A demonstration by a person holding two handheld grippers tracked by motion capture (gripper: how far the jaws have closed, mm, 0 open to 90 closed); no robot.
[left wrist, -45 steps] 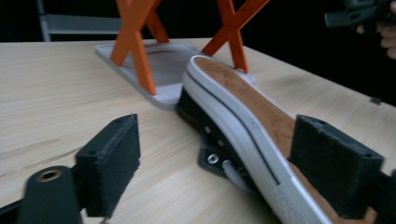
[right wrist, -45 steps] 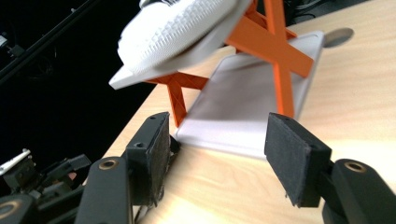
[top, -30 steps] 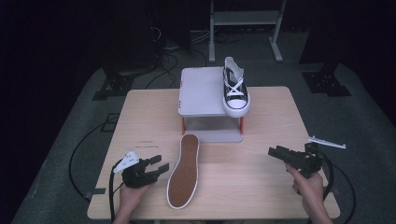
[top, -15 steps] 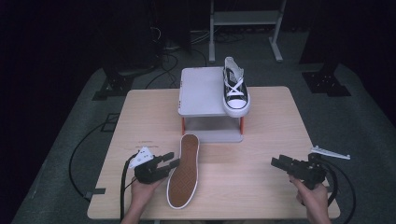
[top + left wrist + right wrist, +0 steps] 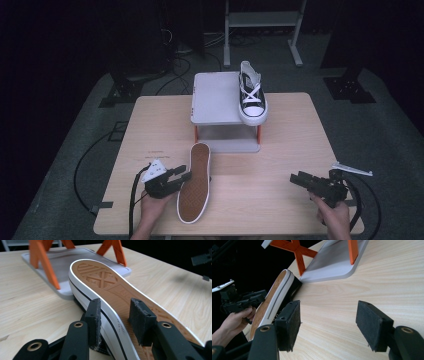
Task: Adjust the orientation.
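1. Black foam pads of the left gripper [image 5: 116, 317] sit either side of the upturned shoe [image 5: 110, 292]: one against the white sidewall, the other over the tan sole.
2. Its jaws have just been closing, with the shoe's edge between them. From the left gripper view the pads look to be touching the rubber, though whether they press firmly is hard to call.
3. From the high view, the left gripper [image 5: 184, 176] reaches in from the shoe's [image 5: 196, 182] left flank, about mid-length, with the left hand [image 5: 150, 206] below it at the bench's near edge.
4. Over to the right gripper [image 5: 328, 325]: jaws wide apart, nothing between them but bare wood. It sits near the bench's right front corner [image 5: 299, 179], well apart from the shoe.
5. The shoe lies sole-up on the bench [image 5: 280, 150], toe towards the stand, heel towards the person. Tan rubber sole with a moulded tread, white sidewall with a thin black stripe, dark canvas tucked underneath.
6. Its toe lies just beside the base plate of the grey stand [image 5: 216, 97] with orange legs.
7. On top of that stand sits the second shoe [image 5: 251, 95], upright, black canvas with white laces and toe cap.
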